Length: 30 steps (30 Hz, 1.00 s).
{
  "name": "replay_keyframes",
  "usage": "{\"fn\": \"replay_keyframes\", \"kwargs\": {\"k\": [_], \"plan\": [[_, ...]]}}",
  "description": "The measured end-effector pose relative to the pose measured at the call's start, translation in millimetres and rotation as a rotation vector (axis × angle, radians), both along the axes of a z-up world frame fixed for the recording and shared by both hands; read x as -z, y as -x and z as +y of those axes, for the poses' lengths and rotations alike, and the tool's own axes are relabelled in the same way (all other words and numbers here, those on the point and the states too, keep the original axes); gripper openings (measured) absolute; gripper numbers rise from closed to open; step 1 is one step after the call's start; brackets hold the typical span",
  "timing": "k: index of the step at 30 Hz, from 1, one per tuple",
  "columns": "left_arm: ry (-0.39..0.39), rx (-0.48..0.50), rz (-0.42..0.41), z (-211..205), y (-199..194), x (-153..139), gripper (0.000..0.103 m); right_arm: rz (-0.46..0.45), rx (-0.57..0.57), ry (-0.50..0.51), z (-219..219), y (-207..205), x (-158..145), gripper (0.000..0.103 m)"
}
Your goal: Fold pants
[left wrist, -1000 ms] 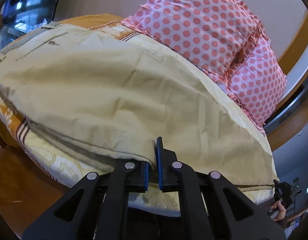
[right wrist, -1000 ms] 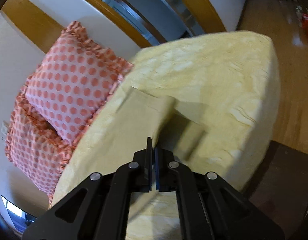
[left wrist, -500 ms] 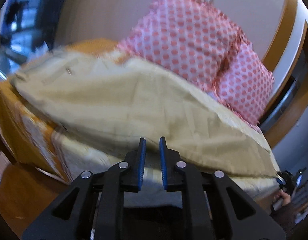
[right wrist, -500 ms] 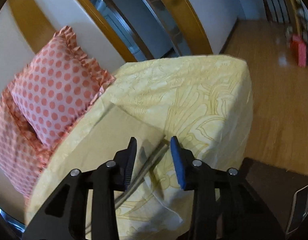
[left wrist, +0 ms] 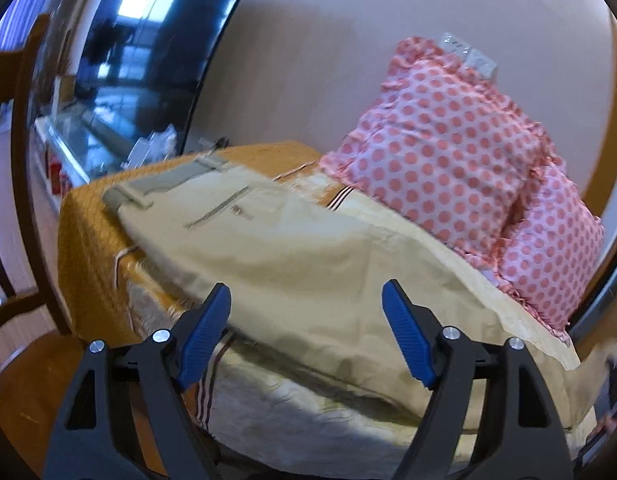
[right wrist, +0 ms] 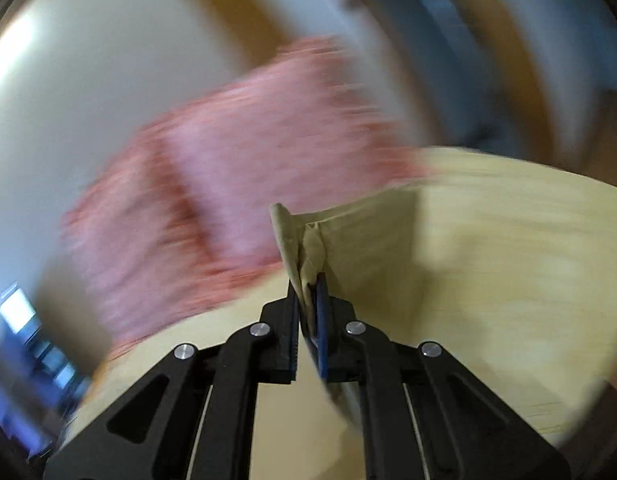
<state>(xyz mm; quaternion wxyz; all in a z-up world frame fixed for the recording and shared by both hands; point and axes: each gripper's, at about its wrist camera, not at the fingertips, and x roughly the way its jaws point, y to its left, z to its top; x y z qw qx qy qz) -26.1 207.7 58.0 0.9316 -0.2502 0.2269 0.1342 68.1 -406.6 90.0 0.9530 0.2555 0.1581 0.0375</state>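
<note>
Beige pants [left wrist: 292,252] lie flat along the bed, waistband at the far left, legs running right. My left gripper [left wrist: 306,312] is open wide and empty, just off the pants' near edge. My right gripper [right wrist: 308,300] is shut on the pants [right wrist: 304,248], pinching a bunched fold of beige cloth lifted above the bed. The right wrist view is heavily blurred by motion.
Two pink polka-dot pillows [left wrist: 448,152] lean on the wall behind the pants, blurred in the right wrist view [right wrist: 236,168]. A yellow and orange bedspread [left wrist: 92,220] covers the bed. A dark TV screen [left wrist: 148,52] stands at the far left. Wooden floor [left wrist: 24,380] lies below.
My left gripper let go of the pants' edge, opened wide and drew back. My right gripper opened, then shut on the pants' leg end and lifted it, moving fast.
</note>
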Motion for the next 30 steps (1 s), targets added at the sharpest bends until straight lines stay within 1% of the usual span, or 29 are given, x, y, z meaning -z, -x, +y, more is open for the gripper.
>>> {"fn": "replay_keyframes", "kwargs": {"k": [1, 2, 4, 5, 6, 7, 8, 9, 10, 11, 13, 14, 16, 17, 22, 23, 26, 27, 30], "plan": [[0.013, -0.009, 0.012, 3, -1, 3, 0.078, -0.018, -0.106, 0.017, 31, -9, -8, 0.007], [0.023, -0.015, 0.018, 5, 0, 6, 0.078, -0.029, -0.242, 0.049, 75, -19, -12, 0.007], [0.045, -0.035, 0.029, 12, 4, 11, 0.078, -0.028, -0.421, 0.086, 136, -28, -8, 0.007], [0.053, -0.040, 0.034, 14, 5, 13, 0.078, -0.006, -0.538, 0.112, 176, -33, 3, 0.007], [0.060, -0.049, 0.040, 18, 7, 14, 0.078, 0.022, -0.607, 0.134, 201, -36, 12, 0.007], [0.065, -0.057, 0.046, 23, 8, 15, 0.078, 0.078, -0.694, 0.168, 233, -39, 29, 0.008], [0.071, -0.061, 0.050, 27, 9, 15, 0.078, 0.129, -0.760, 0.199, 254, -41, 43, 0.009], [0.085, -0.067, 0.049, 33, 11, 16, 0.078, 0.170, -0.808, 0.224, 268, -41, 53, 0.016], [0.099, -0.068, 0.049, 39, 12, 16, 0.078, 0.224, -0.854, 0.274, 284, -38, 66, 0.026], [0.113, -0.069, 0.053, 44, 12, 17, 0.078, 0.229, -0.872, 0.294, 289, -34, 72, 0.031], [0.153, -0.076, 0.055, 60, 11, 19, 0.078, 0.214, -0.894, 0.308, 291, -27, 77, 0.065], [0.163, -0.082, 0.058, 66, 10, 20, 0.078, 0.227, -0.901, 0.312, 291, -27, 80, 0.069], [0.177, -0.109, 0.059, 82, 5, 20, 0.078, 0.231, -0.917, 0.308, 289, -22, 87, 0.070], [0.176, -0.119, 0.058, 88, 3, 20, 0.078, 0.214, -0.917, 0.315, 288, -18, 88, 0.070], [0.189, -0.194, 0.114, 124, -15, 27, 0.078, 0.198, -0.920, 0.298, 289, -13, 88, 0.071], [0.192, -0.199, 0.106, 129, -17, 28, 0.078, 0.194, -0.923, 0.299, 289, -11, 88, 0.072], [0.197, -0.208, 0.107, 135, -20, 28, 0.078, 0.183, -0.929, 0.308, 295, -11, 89, 0.075], [0.191, -0.210, 0.109, 133, -22, 28, 0.078, 0.181, -0.932, 0.306, 296, -13, 89, 0.077], [0.186, -0.178, 0.106, 118, -29, 27, 0.078, 0.170, -0.942, 0.304, 297, -13, 89, 0.081]]}}
